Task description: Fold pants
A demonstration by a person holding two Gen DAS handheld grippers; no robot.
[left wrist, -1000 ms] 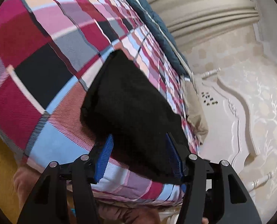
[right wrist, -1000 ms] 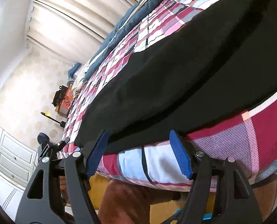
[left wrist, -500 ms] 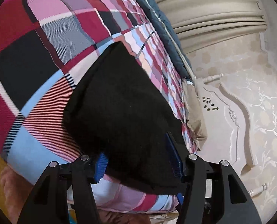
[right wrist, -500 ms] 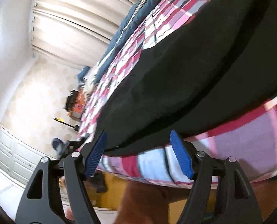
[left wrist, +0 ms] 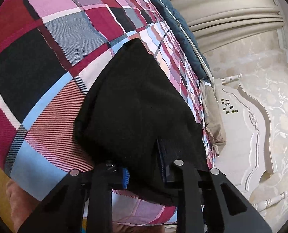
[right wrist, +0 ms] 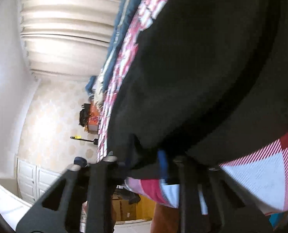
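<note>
1. Well, the black, soft, fleecy pants (left wrist: 136,104) lie flat on a bed under a checked cotton cover (left wrist: 52,44) woven in red, pink, pale blue, grey and black squares, some of them finely striped.
2. Near the bed's edge, the left gripper (left wrist: 144,167) has just been closing, and its ribbed blue pads now pinch the near hem of the dark cloth, which bunches up thick between them.
3. Ahead of that claw the garment runs away in a tapering, rounded shape, matte and without sheen.
4. To its right stand a cream carved headboard (left wrist: 248,128) with scrolled edges and a beige pillow (left wrist: 213,116) against it.
5. Beyond it a dark blue quilt (left wrist: 173,19) lies along the far side of the bed, under pleated cream curtains (left wrist: 221,5).
6. Over at the other end, the right gripper (right wrist: 146,161) has likewise just been closing; its picture is blurred, yet the black fabric (right wrist: 202,68) is clearly squeezed between its blue pads at the edge of the mattress.
7. Above and ahead of this claw the cloth spreads wide in soft folds.
8. Left of it are patterned wallpaper and white panelled cupboard doors (right wrist: 27,180).
</note>
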